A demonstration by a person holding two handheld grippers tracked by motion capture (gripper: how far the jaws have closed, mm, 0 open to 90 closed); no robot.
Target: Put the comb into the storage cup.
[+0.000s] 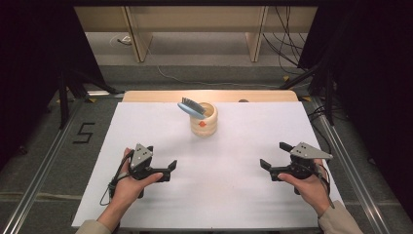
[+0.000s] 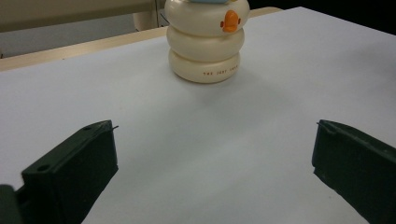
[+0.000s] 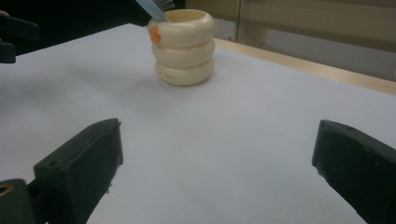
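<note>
Small dark capital lettering printed along the bottom ring of the cream cup (image 2: 204, 42), roughly "THE JUST", remainder too small to read. Large black numeral "5" (image 1: 84, 132) marked on the grey floor left of the table (image 1: 146, 146).

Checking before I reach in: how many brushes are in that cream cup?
1. A blue brush leans out over the left rim of the cream ringed cup at the table's far middle. The cup's inside is partly hidden, so more could lie lower down.
</note>
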